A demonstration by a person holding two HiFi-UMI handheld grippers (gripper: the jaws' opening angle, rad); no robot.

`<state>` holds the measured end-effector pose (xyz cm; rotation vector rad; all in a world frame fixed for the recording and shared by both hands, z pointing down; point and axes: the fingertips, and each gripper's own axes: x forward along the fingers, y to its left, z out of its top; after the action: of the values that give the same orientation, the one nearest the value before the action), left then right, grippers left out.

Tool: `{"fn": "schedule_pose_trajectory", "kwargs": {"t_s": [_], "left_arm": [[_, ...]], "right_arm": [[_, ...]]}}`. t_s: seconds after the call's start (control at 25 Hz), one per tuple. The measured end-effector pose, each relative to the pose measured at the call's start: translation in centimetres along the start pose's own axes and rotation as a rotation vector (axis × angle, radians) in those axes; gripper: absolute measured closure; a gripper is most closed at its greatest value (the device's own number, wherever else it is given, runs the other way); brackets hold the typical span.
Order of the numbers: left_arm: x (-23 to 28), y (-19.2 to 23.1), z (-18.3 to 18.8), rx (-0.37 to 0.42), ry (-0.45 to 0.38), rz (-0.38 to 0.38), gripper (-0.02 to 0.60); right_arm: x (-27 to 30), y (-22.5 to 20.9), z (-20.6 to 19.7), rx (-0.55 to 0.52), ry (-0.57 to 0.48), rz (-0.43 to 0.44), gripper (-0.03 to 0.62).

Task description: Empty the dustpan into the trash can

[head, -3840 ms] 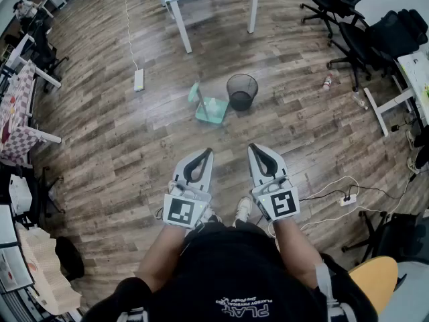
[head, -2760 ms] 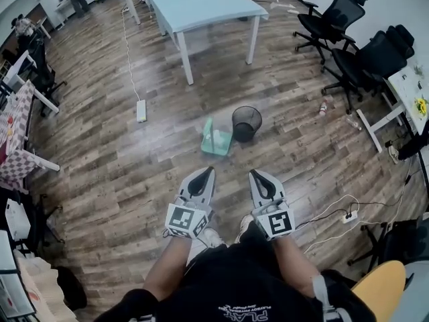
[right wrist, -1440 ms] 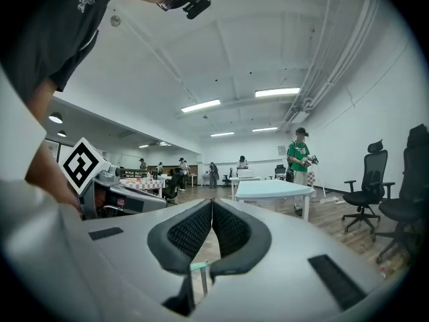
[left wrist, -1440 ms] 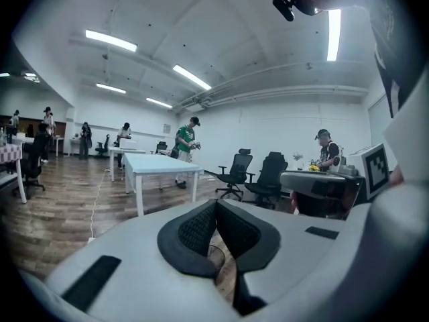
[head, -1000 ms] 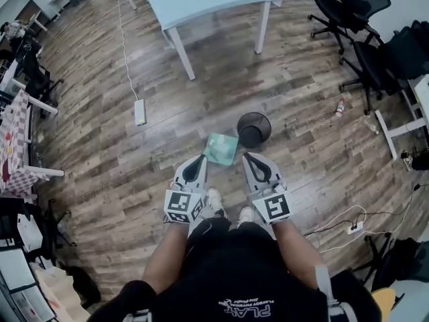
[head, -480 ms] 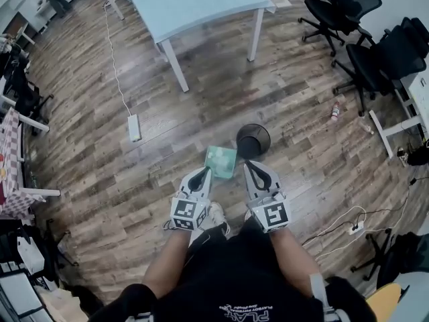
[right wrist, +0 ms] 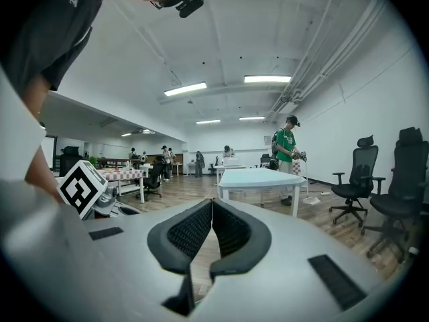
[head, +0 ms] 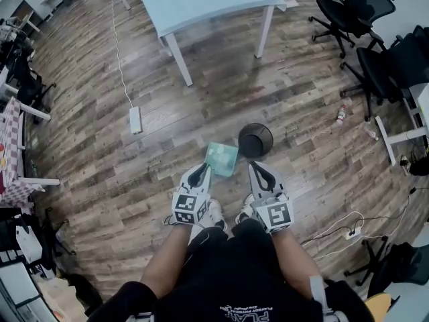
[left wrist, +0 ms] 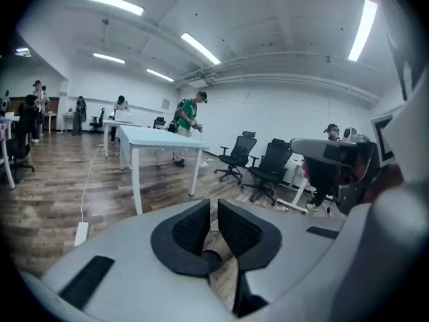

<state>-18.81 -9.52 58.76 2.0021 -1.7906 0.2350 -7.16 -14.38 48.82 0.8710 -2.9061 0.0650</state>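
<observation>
Left hand-held gripper (head: 199, 173) is closed, empty, just short of the green dustpan (head: 222, 158) on the floor. Trash can (head: 255, 139) stands beside it, right. Right hand-held gripper (head: 259, 172) is closed too. I'm on approach; next, open and grab the dustpan.

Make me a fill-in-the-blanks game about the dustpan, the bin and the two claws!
1. The dustpan on the floor is ____ in colour.
2. The round trash can next to it is ____.
3. In the head view, the trash can stands to the ____ of the dustpan.
4. The left claw and the right claw are both shut and hold ____.
Missing words: green, black, right, nothing.
</observation>
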Motion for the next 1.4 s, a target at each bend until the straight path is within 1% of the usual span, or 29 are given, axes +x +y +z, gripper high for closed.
{"fn": "schedule_pose_trajectory", "kwargs": {"t_s": [0.08,0.16,0.2,0.36,0.48,0.56,0.68,0.84,0.92,1.04,1.12,1.4], "left_arm": [[0.7,0.3,-0.8,0.002,0.024,0.007,0.546],[1.1,0.6,-1.9,0.000,0.054,0.015,0.454],[1.4,0.8,-2.5,0.003,0.071,0.023,0.436],[2.3,2.1,-5.2,0.018,0.155,0.060,0.385],[3.4,2.9,-7.6,0.018,0.236,0.070,0.328],[4.2,3.1,-9.2,0.010,0.291,0.071,0.301],[5.6,3.2,-11.8,-0.007,0.378,0.074,0.291],[7.0,3.9,-15.5,-0.038,0.500,0.116,0.291],[7.5,4.1,-16.9,-0.044,0.544,0.128,0.291],[8.4,4.3,-18.3,-0.056,0.569,0.142,0.291],[8.8,4.5,-18.8,-0.045,0.587,0.148,0.291],[10.0,4.8,-19.3,-0.031,0.639,0.155,0.292]], "right_arm": [[0.3,-0.6,-0.6,-0.002,0.012,0.003,0.568],[0.3,-0.9,-1.3,0.001,0.027,0.004,0.568],[0.3,-0.9,-1.6,0.007,0.030,0.001,0.568],[0.3,-1.2,-2.9,0.022,0.073,-0.003,0.568],[0.7,-1.3,-3.0,0.045,0.038,-0.002,0.569],[0.7,-1.4,-3.3,0.053,0.042,-0.002,0.568],[0.7,-1.8,-4.4,0.067,0.069,0.001,0.568],[0.3,-2.4,-5.5,0.081,0.084,-0.003,0.568],[-0.2,-2.7,-6.0,0.083,0.089,-0.007,0.569],[-1.0,-3.1,-6.6,0.088,0.103,-0.010,0.568],[-1.5,-3.6,-7.0,0.086,0.115,-0.013,0.568],[-2.3,-4.7,-7.9,0.101,0.128,-0.032,0.568]]}}
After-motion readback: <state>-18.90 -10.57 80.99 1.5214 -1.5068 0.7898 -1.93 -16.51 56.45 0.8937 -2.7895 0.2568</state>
